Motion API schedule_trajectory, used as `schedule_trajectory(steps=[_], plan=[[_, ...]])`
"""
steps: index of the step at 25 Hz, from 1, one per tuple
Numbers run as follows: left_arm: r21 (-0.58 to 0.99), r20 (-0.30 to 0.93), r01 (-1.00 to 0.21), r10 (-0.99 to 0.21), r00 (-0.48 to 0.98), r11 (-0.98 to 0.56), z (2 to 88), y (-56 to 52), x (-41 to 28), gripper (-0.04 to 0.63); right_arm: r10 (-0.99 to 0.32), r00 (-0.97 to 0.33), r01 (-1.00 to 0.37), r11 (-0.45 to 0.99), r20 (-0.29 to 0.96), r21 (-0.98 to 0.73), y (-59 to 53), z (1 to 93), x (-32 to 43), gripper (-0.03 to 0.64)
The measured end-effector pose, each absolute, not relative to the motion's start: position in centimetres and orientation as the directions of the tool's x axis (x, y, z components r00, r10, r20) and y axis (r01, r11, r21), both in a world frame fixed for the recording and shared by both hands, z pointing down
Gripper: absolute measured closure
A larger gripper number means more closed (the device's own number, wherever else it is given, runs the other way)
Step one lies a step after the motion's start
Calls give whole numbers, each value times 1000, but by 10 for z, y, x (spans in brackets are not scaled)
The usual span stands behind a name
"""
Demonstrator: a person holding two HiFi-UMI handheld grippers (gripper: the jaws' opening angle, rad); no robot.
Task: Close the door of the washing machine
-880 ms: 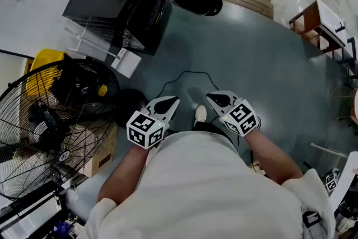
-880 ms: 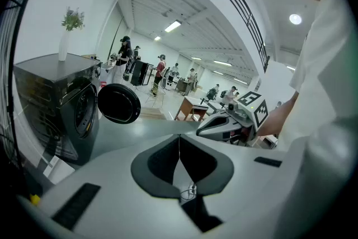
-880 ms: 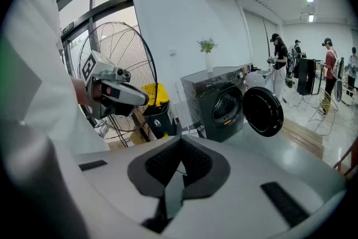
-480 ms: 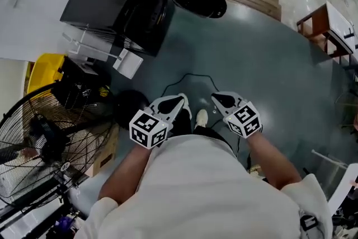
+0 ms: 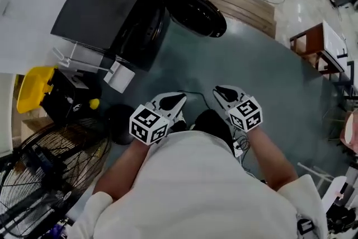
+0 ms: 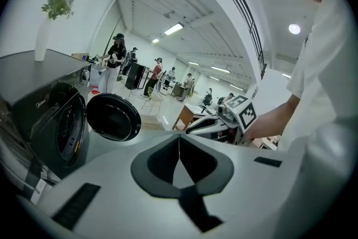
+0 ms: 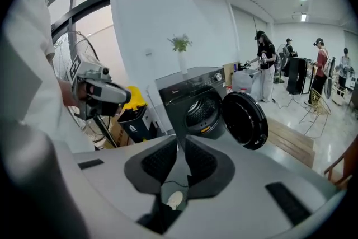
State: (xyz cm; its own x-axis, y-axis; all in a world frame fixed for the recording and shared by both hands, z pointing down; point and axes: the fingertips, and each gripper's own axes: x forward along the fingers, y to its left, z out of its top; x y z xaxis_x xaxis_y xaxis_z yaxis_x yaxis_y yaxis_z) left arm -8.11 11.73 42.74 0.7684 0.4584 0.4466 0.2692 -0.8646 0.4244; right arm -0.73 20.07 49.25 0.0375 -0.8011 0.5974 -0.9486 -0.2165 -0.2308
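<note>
Grey-green floor [image 5: 268, 75] of an open workshop, seen from above. I hold both tongs low over it, close to my body. Left gripper [image 5: 178, 100]: jaws closed tip to tip, nothing between them. Right gripper [image 5: 220, 90]: jaws a narrow slit apart, empty, only floor showing through. The dark washing machine [image 5: 106, 14] stands ahead on my left. Its round door [image 5: 196, 5] hangs wide open, well apart from both grippers. A wire fan [image 5: 45, 182] and a yellow bin [image 5: 32, 89] lie at lower left.
</note>
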Motion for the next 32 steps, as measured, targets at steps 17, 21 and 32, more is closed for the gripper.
schedule_trajectory(steps=[17,21,32], plan=[[410,460,-115,97,883,-905,438,3,55,577,-716,-55,-992,-43,696,-122,78,568,296,518],[408,462,-186,27,887,-894,432,-3,96,577,-685,-91,-993,3,723,-122,50,595,356,501],[370,495,-355,-140,857,-859,424,-11,125,577,-599,-187,-982,97,778,-161,-22,660,427,468]])
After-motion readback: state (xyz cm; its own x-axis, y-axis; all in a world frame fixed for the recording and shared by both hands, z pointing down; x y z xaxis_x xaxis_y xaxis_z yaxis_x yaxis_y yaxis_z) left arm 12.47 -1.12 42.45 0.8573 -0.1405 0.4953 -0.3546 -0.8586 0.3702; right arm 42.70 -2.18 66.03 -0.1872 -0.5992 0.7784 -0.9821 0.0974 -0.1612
